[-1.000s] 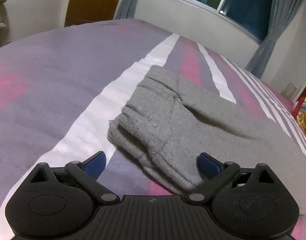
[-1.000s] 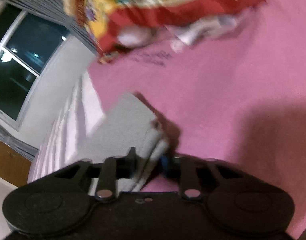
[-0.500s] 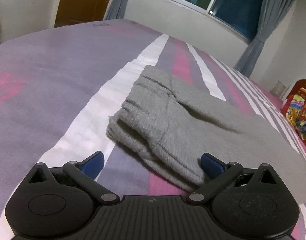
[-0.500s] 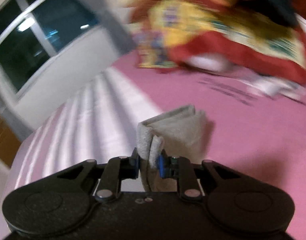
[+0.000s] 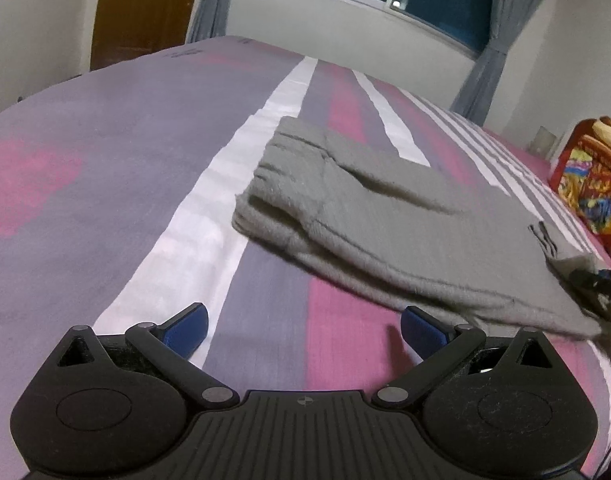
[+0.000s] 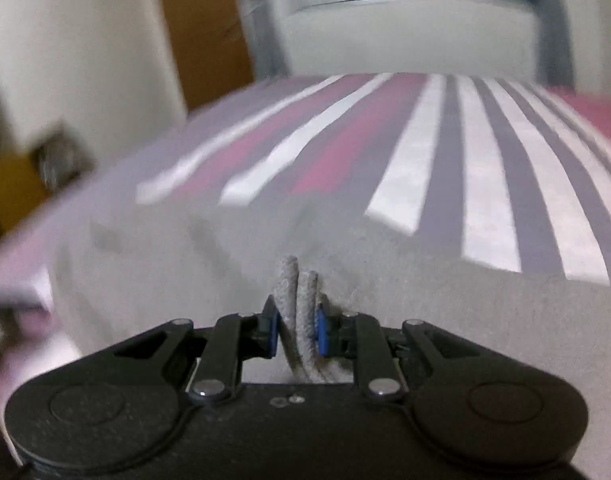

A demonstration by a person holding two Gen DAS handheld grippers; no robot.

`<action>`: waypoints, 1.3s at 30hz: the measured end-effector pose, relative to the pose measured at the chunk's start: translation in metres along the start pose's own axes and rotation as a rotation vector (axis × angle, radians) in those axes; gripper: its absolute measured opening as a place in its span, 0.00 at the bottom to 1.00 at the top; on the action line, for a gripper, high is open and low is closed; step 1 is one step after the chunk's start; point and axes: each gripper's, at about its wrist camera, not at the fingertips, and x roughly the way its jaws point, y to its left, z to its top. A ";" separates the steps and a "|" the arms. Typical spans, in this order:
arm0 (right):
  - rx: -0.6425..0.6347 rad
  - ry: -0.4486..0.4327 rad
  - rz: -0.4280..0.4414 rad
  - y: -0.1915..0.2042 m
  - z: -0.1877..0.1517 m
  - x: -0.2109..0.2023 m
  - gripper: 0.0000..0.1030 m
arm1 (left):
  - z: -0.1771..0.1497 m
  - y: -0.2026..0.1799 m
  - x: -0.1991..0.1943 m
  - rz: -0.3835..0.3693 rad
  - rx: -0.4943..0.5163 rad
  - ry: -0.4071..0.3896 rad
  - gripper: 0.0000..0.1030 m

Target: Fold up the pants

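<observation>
Grey fleece sweatpants point(image 5: 385, 216) lay across the striped bedsheet point(image 5: 153, 152), already doubled leg on leg, waistband end toward the door side and the cuff end off to the right. Right gripper point(image 6: 296, 326) had its blue pads clamped tight on a bunched stack of the leg hems point(image 6: 299, 300), two rolled edges standing up between the fingers. My read: both layers were pinched together so the hems travel as one when carried toward the waistband for the next fold. Right wrist view was motion-blurred, so I couldn't tell how high the cloth was lifted; in the left wrist view the cuff corner point(image 5: 561, 252) looked raised off the sheet, with the dark tip of the right gripper at the frame edge. Left gripper point(image 5: 303, 330) sat low over the sheet just short of the pants' near edge, fingers spread wide, holding nothing. Probably parked there to pin or catch the fabric once the fold comes over, but that's a guess. Containers: none in play. Only a colourful printed bag or bedding item point(image 5: 589, 184) at the far right, contents not visible.
</observation>
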 end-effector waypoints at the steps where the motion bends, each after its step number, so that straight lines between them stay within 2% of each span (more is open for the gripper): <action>1: -0.038 -0.009 -0.014 0.006 -0.007 0.000 0.17 | -0.002 0.000 -0.002 0.001 0.005 -0.001 0.99; 7: -0.128 -0.047 -0.029 0.025 -0.016 -0.010 0.17 | -0.010 -0.004 -0.013 0.013 0.031 -0.008 0.99; 11: -0.197 -0.041 -0.026 0.033 -0.015 -0.013 0.17 | -0.016 -0.008 -0.021 0.022 0.048 -0.008 0.99; 20: -0.207 -0.019 -0.014 0.055 -0.039 -0.012 0.21 | -0.023 -0.013 -0.029 0.034 0.045 -0.005 0.99; 21: -0.205 -0.022 -0.011 0.056 -0.040 -0.013 0.24 | -0.023 -0.014 -0.029 0.037 0.046 -0.003 0.99; 23: -0.221 -0.032 0.017 0.062 -0.043 -0.015 0.38 | -0.023 -0.016 -0.029 0.041 0.047 0.002 0.99; 24: -0.240 -0.037 0.041 0.067 -0.045 -0.017 0.40 | -0.023 -0.017 -0.029 0.043 0.047 0.003 0.99; 26: -0.238 -0.047 0.097 0.073 -0.046 -0.024 0.40 | -0.023 -0.019 -0.030 0.047 0.044 0.006 0.99; 29: -0.168 -0.069 0.131 0.068 -0.043 -0.033 0.39 | -0.023 -0.022 -0.032 0.055 0.041 0.006 0.99; 31: -0.150 -0.101 0.173 0.062 -0.042 -0.046 0.25 | -0.021 -0.022 -0.034 0.049 0.024 0.000 0.99; 34: -0.109 -0.159 0.087 0.046 -0.041 -0.071 0.19 | -0.018 -0.026 -0.036 0.049 0.007 -0.013 0.99; 36: -0.036 -0.191 -0.027 0.019 -0.043 -0.090 0.19 | -0.014 -0.030 -0.036 0.044 -0.004 -0.025 0.99; 39: 0.112 -0.224 -0.200 -0.031 -0.050 -0.117 0.21 | -0.005 -0.048 -0.037 -0.017 -0.028 -0.070 0.98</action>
